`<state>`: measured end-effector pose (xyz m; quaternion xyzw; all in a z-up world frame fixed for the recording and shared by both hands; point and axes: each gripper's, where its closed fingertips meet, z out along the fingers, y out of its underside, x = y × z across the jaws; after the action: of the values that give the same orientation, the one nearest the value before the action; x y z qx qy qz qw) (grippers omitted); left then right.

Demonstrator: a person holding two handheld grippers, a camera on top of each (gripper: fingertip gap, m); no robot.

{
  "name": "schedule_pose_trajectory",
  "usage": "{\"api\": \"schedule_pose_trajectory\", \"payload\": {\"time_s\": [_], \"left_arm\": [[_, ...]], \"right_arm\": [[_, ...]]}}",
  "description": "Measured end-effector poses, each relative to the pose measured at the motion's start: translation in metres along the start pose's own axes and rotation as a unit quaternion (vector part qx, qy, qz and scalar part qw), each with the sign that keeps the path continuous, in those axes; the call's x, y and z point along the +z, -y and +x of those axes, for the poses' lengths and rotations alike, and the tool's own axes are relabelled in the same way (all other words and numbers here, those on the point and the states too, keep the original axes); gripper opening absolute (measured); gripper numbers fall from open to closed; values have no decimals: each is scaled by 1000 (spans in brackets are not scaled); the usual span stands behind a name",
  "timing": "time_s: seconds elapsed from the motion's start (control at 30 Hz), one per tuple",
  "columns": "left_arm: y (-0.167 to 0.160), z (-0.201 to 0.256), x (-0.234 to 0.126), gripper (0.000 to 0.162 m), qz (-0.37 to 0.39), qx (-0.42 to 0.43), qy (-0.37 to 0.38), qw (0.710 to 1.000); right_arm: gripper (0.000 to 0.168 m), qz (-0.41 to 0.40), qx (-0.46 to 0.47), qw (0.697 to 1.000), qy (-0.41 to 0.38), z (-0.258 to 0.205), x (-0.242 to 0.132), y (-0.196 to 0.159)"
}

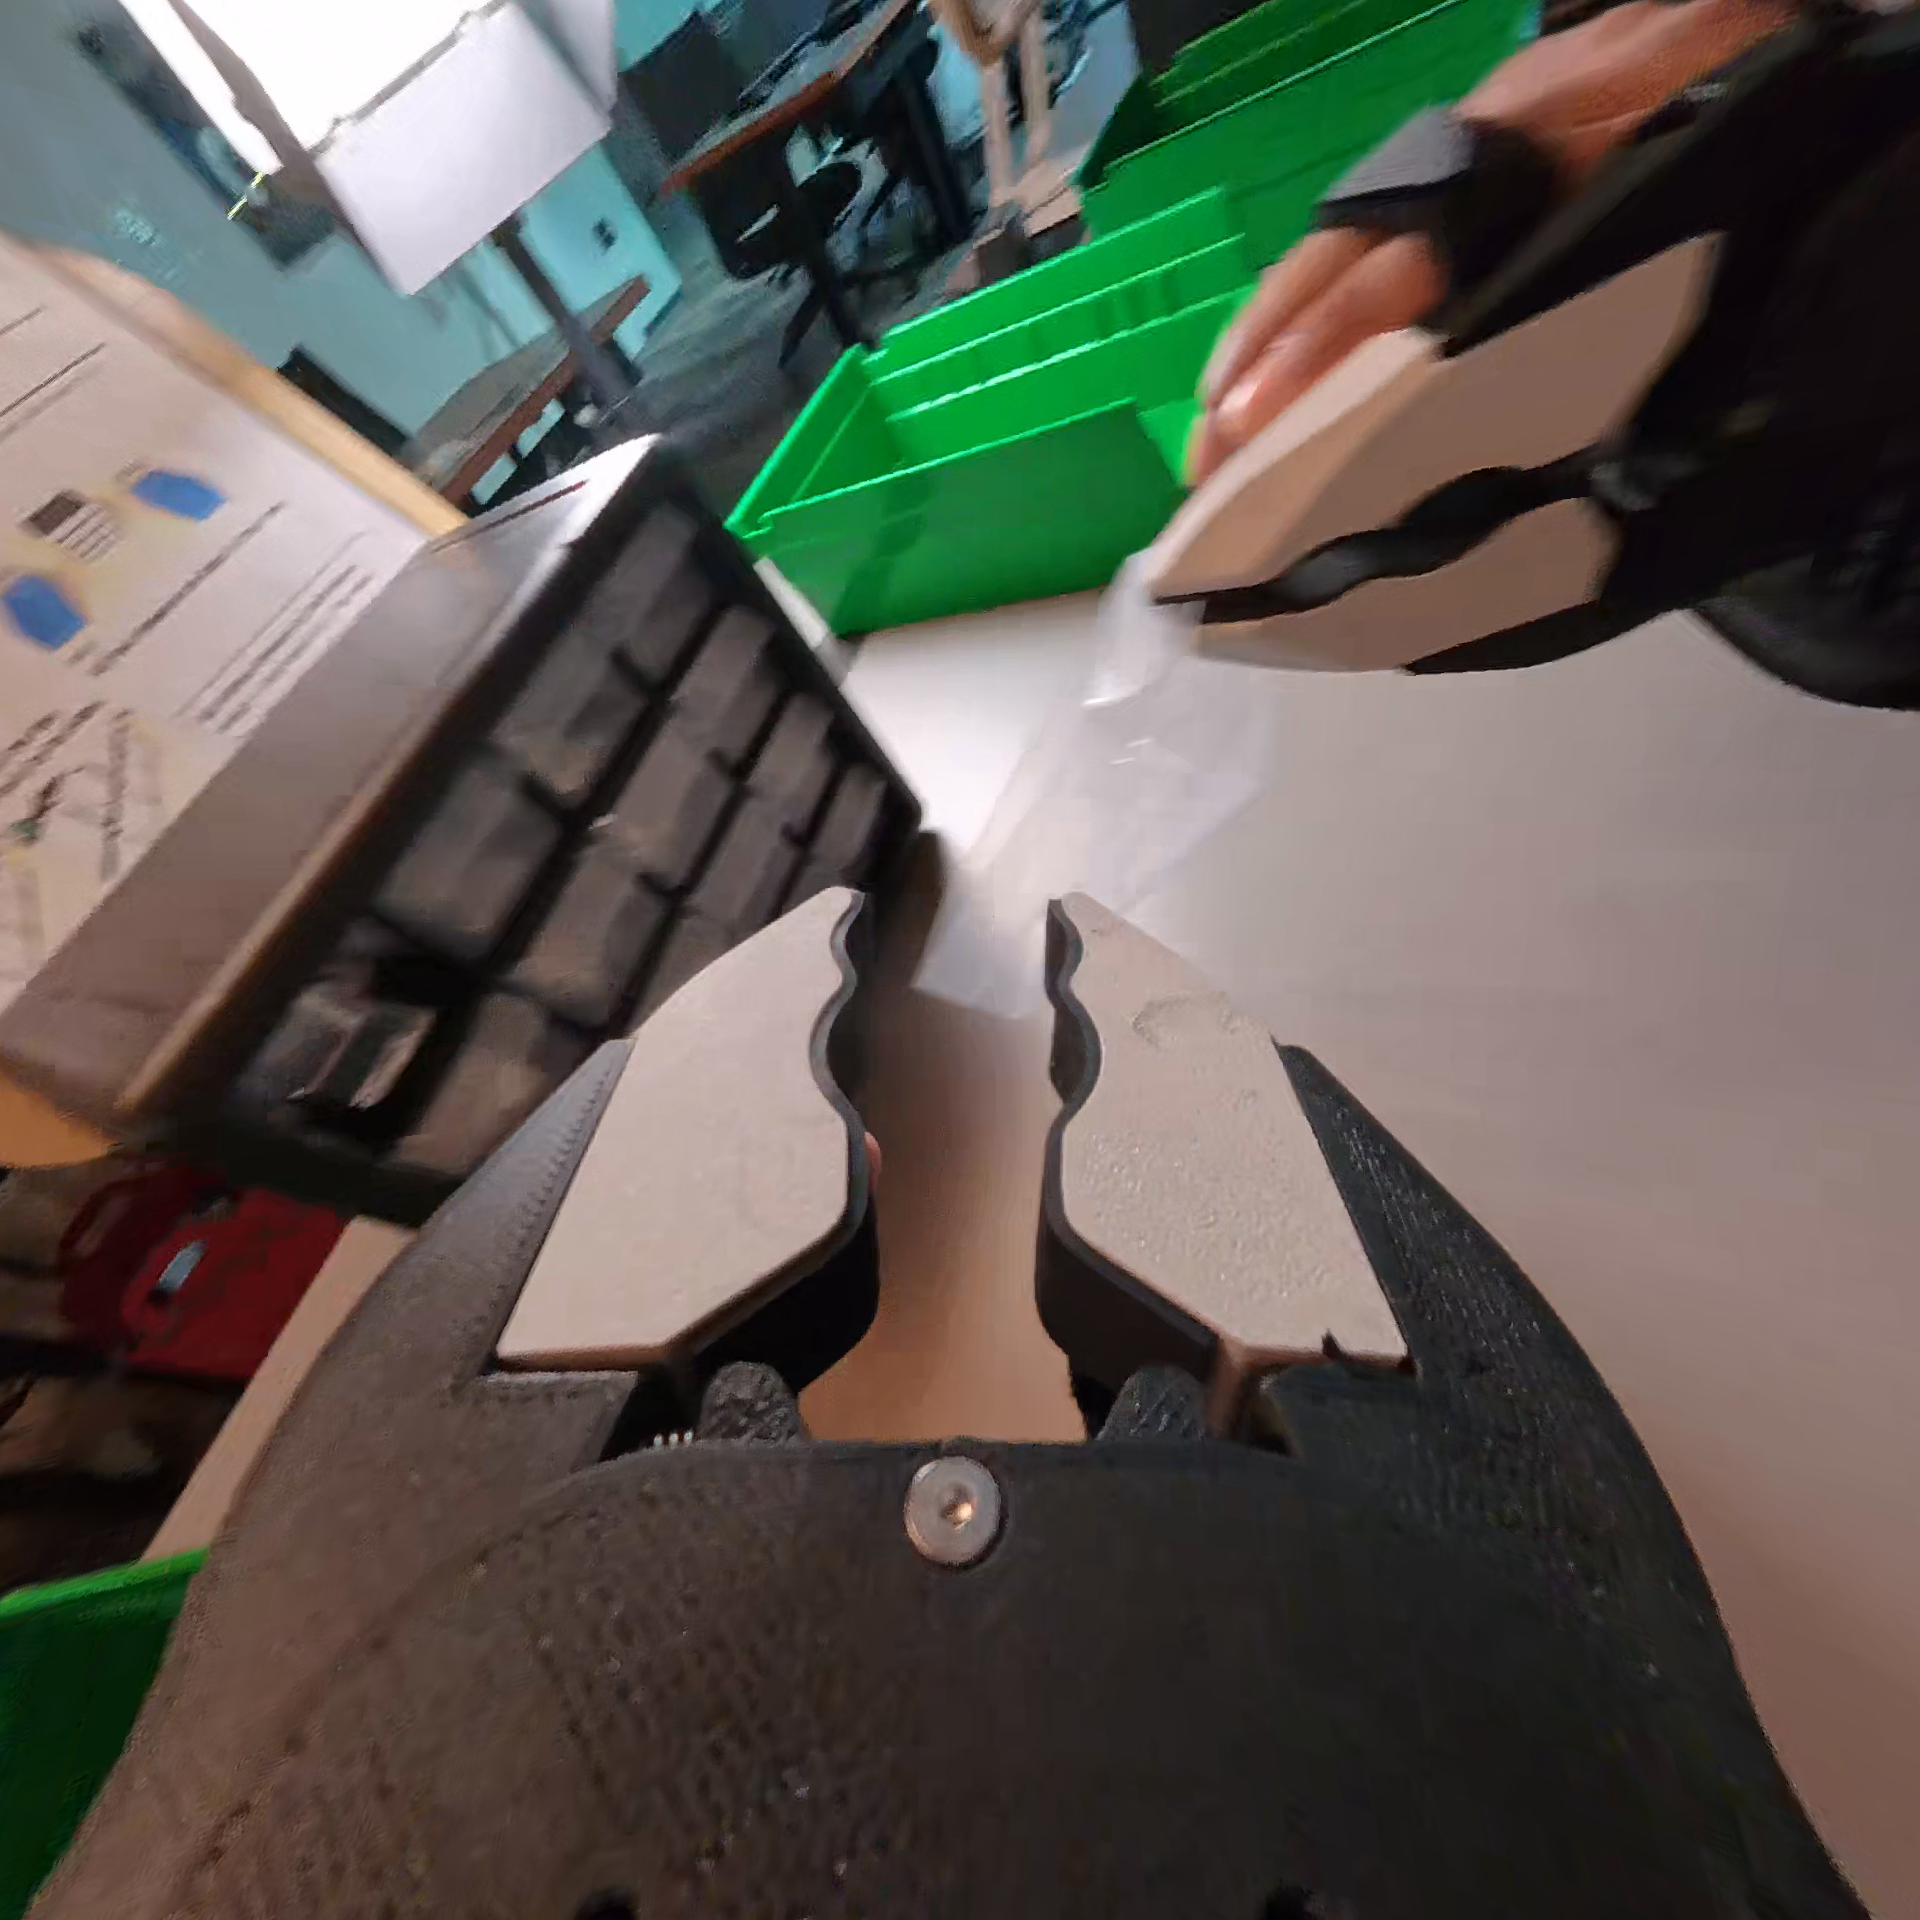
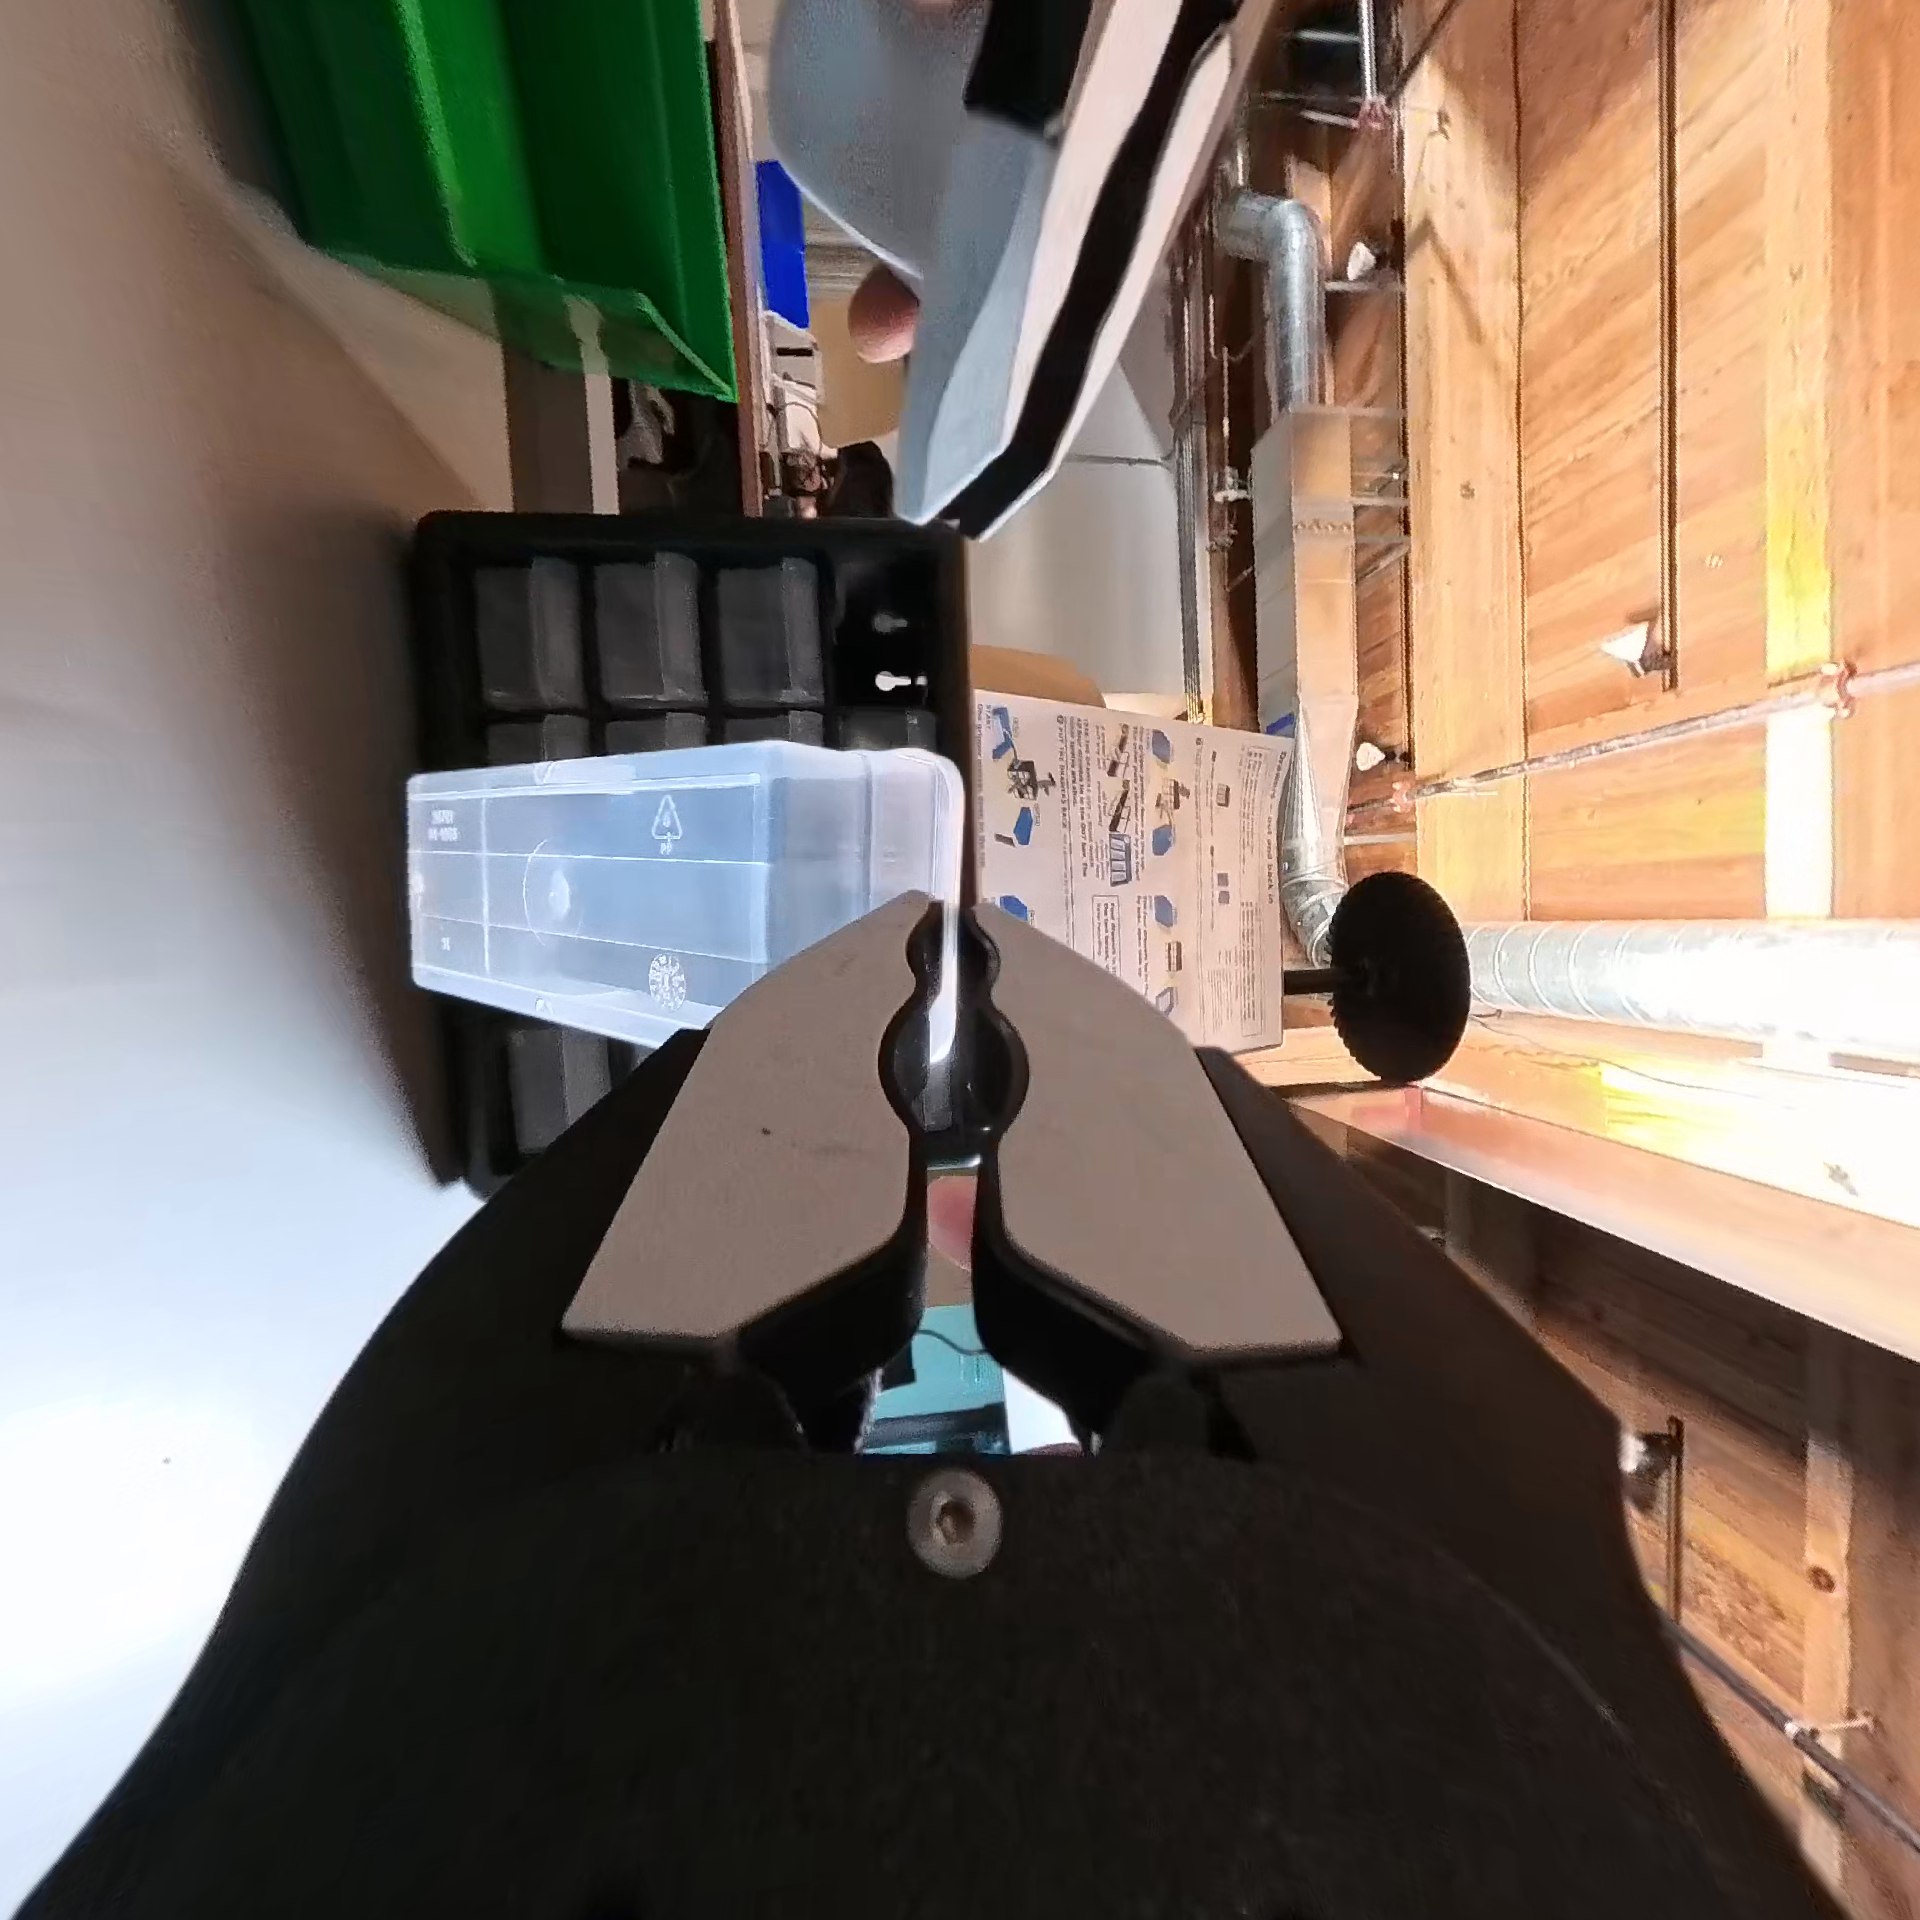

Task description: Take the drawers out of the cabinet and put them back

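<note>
Pinched only by its thin front lip in the right gripper (image 2: 951, 925), the clear plastic drawer (image 2: 634, 883) could twist free before reaching the black cabinet (image 2: 675, 634), while the left gripper (image 1: 956, 914) gapes empty.

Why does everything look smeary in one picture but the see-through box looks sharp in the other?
Left wrist view: motion blur smears the black plastic drawer cabinet and the right gripper. Right wrist view: the clear plastic drawer is crisp, while the white table glares and edges bend.
</note>
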<state>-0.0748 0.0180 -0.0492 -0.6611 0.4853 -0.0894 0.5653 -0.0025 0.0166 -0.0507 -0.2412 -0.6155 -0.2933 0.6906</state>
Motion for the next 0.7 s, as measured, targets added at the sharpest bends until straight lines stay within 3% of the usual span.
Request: {"api": "schedule_pose_trajectory", "payload": {"time_s": [0.1,0.23,0.43,0.57,0.63,0.7], "left_arm": [[3,36,6,43,14,27,-13,999],[0,51,19,61,-10,76,2,997],[11,54,19,47,35,136,37,989],[21,60,2,47,108,148,21,983],[26,61,-8,47,143,139,8,980],[32,60,-20,47,178,113,-14,977]], "right_arm": [[2,-1,-13,1000,2,2,-1,5],[2,-9,-14,1000,17,8,-2,19],[2,10,9,1000,23,17,-4,50],[4,60,97,991,65,25,-10,62],[19,96,182,972,115,32,-17,69],[46,138,294,925,196,37,-28,75]]}}
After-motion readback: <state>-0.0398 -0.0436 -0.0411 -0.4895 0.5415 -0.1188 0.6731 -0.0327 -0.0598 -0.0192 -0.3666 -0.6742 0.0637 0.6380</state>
